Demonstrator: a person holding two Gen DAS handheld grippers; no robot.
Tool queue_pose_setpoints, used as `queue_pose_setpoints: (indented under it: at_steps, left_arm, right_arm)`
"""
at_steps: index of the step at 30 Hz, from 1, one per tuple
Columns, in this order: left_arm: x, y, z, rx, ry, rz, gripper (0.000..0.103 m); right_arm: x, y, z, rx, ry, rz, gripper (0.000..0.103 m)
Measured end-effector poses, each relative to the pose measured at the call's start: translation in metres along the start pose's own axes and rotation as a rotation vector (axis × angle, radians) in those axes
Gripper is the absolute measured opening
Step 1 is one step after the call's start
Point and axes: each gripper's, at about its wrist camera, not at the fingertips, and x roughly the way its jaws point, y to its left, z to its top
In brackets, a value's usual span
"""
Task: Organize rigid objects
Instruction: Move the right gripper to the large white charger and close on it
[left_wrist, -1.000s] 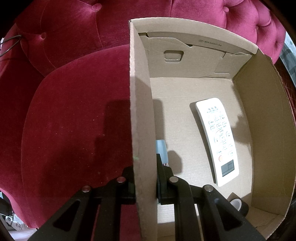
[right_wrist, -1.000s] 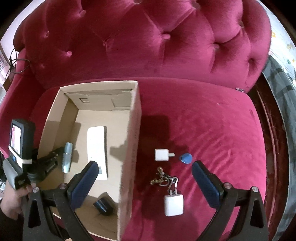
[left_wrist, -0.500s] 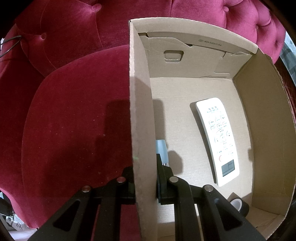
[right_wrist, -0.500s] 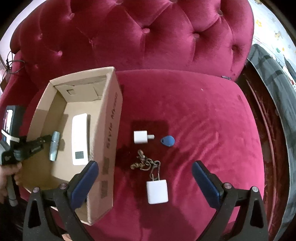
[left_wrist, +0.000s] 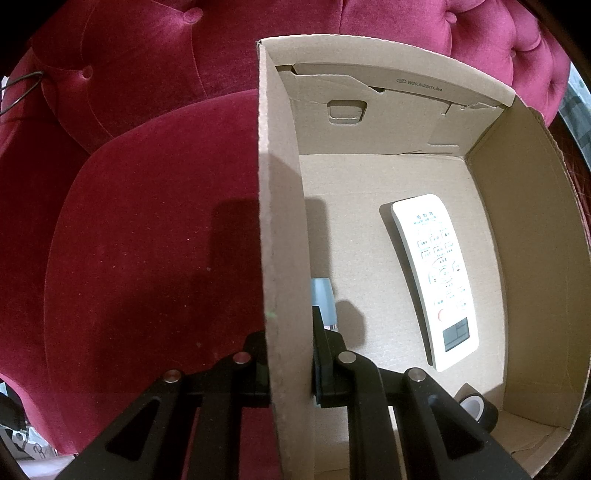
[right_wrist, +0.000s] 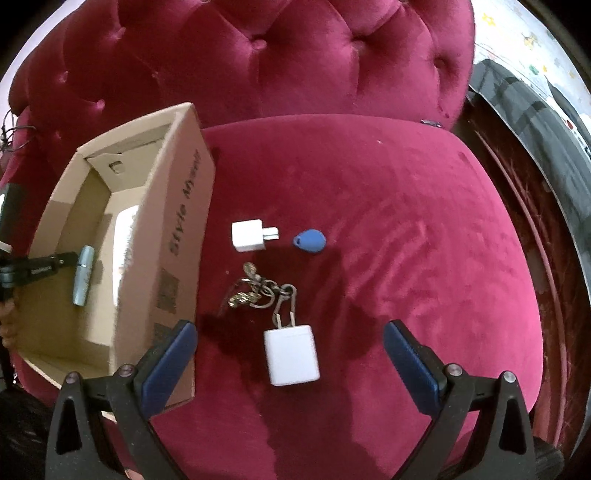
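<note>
My left gripper (left_wrist: 288, 354) is shut on the left wall of the open cardboard box (left_wrist: 280, 221), one finger on each side of it. Inside the box lie a white remote (left_wrist: 432, 277), a black tape roll (left_wrist: 476, 408) and a grey metal cylinder (left_wrist: 324, 302) just past the inner finger. My right gripper (right_wrist: 288, 328) hangs open over the red sofa seat. A large white charger (right_wrist: 291, 354) lies below, between its blue pads (right_wrist: 173, 354). Beyond it lie a bunch of keys (right_wrist: 258, 291), a small white plug (right_wrist: 248, 235) and a blue key fob (right_wrist: 310, 240).
The box (right_wrist: 177, 221) stands on the left part of the seat, close to my right gripper's left finger. The tufted sofa back (right_wrist: 258, 55) rises behind. A dark wooden frame and grey fabric (right_wrist: 535, 129) border the seat on the right. A hand (right_wrist: 7, 325) holds the left gripper.
My right gripper has moved right and down, away from the box and over the loose items; the large charger now sits between its fingers. The left gripper has not moved.
</note>
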Motion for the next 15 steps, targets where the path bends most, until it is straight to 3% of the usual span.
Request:
queue_pose_setpoints:
  at_steps: [15]
  left_arm:
    - [0.001,0.0,-0.001,-0.002,0.0,0.0,0.015]
  right_arm:
    - [0.043,-0.013,-0.024,0.008,0.07,-0.016,0.103]
